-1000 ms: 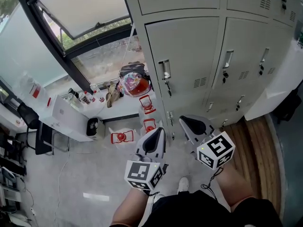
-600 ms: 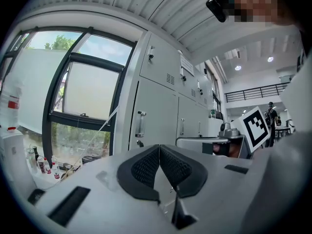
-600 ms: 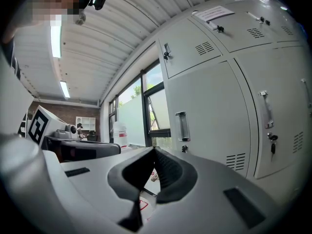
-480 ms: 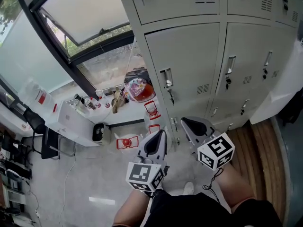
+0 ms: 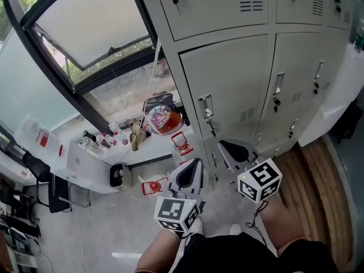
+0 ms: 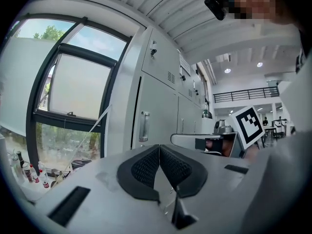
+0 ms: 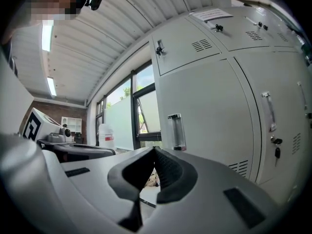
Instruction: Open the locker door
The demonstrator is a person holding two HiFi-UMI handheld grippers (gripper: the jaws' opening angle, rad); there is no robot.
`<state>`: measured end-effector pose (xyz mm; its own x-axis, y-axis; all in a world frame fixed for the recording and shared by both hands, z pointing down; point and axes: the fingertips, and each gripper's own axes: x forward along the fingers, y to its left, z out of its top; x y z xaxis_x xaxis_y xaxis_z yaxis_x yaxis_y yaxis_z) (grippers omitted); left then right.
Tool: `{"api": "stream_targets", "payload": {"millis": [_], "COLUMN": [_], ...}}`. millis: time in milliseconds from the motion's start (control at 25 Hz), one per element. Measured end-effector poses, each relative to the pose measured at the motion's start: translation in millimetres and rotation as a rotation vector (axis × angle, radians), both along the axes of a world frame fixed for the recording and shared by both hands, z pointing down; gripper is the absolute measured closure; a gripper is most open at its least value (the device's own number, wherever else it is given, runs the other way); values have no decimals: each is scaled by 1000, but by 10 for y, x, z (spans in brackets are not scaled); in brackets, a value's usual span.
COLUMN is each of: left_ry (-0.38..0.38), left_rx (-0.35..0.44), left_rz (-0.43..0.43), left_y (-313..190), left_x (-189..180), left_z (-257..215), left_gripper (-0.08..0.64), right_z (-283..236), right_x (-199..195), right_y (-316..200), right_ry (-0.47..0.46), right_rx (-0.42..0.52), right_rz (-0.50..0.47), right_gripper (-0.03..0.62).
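A bank of grey lockers fills the top right of the head view. The nearest locker door is closed, with a metal handle on its left edge and a key hanging just below it. Both grippers are held low in front of the person, short of the lockers and touching nothing. The left gripper is shut and empty, and points toward the door handle. The right gripper is also shut and empty, with the same handle ahead of its closed jaws.
A large window stands left of the lockers. Its low ledge carries a bag and bottles. Red objects and a white box sit on the floor below. Wooden flooring lies to the right.
The head view has drifted, so the lockers and handle sit slightly lower and further right in the frame. Both grippers stay shut in the same pose before the body.
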<state>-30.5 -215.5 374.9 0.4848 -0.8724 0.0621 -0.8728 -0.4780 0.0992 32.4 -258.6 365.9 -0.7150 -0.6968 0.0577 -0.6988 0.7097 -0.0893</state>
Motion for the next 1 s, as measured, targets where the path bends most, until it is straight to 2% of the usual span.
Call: {"api": "stream_targets", "payload": {"millis": [600,680,1000], "left_ry": [33,39,52], "left_rx": [-16,-18,-21], "left_rz": [149,165,215], "left_y": [-522,-570,-746], "left_x": [-441,-470,-584], "left_z": [117,130,155], "left_gripper": [543,543,543], "right_z": [18,27,-20], "right_x": [-354,-387,-446], "right_y": [-596,-647,-882], "right_ry": [63,75,106], "right_rx": [14,16,32], "right_rz": [185,204,301], "right_gripper": [538,480,379]}}
